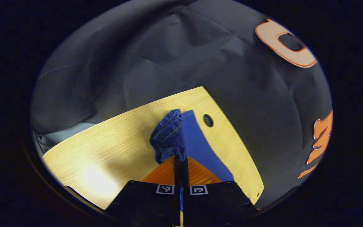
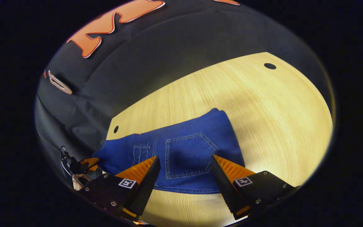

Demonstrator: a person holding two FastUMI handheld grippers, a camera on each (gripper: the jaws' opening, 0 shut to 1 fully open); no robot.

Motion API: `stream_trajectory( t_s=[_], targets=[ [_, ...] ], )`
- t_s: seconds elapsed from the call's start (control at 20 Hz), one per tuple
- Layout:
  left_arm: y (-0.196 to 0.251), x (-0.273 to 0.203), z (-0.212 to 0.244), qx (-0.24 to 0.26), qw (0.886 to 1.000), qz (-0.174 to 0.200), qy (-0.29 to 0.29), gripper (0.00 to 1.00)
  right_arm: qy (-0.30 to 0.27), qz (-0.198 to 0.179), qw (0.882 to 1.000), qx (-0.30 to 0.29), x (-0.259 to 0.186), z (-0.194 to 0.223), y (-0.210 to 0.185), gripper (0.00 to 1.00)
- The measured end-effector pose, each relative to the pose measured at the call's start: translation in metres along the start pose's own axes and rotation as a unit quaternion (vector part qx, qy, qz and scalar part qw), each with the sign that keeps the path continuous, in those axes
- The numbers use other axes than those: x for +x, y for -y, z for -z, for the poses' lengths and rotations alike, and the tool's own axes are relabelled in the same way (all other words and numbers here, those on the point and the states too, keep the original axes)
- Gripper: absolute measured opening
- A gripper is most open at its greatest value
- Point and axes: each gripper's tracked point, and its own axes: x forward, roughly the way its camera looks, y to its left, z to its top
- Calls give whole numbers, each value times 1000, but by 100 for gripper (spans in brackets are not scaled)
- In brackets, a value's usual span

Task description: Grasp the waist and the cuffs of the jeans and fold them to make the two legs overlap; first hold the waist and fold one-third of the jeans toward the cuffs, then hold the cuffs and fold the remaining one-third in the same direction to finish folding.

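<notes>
Pressed together at the bottom of the left gripper view, the left gripper's (image 1: 181,164) fingers are pinching a bunched wad of the jeans (image 1: 169,138), which is rising above the tips while the rest of the blue denim is trailing down to the right onto the desk (image 1: 112,142). Bare wood is lying open to the left of the cloth, and the desk's curved far edge is meeting the black booth wall (image 1: 169,56) close behind. In the right gripper view, the right gripper's (image 2: 184,170) fingers are standing spread apart over the jeans (image 2: 184,151), either side of a back pocket (image 2: 187,156), gripping nothing. Wide open desk (image 2: 263,110) is stretching to the right. A cable hole (image 2: 269,66) is sitting near the far edge.
</notes>
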Motion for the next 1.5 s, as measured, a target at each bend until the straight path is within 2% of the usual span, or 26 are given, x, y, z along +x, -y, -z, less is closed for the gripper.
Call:
stream_trajectory(
  t_s=[0.15,0.25,0.5,0.65,0.75,0.95,1.1,1.3,1.5],
  targets=[
    [40,-34,-2,45,998,25,30,4,30,7,999,-10,-16,-22,12,97],
    [87,-62,3,78,995,46,45,4,52,9,998,-17,-30,-39,17,98],
    [182,-103,44,158,982,94,34,4,87,13,996,-33,-63,-70,42,97],
    [243,-113,86,231,966,113,31,4,102,9,994,-39,-85,-77,57,97],
    [279,-119,116,263,956,129,25,4,107,8,993,-42,-98,-80,70,97],
    [330,-121,189,285,943,171,-21,4,111,8,993,-38,-116,-80,98,97],
    [352,-105,255,310,932,178,-62,4,116,13,993,-24,-126,-79,119,97],
    [353,-67,345,384,903,156,-111,4,109,21,994,-18,-133,-69,143,97],
    [332,-51,398,488,857,116,-115,4,102,32,994,-22,-133,-57,158,97]
  ],
)
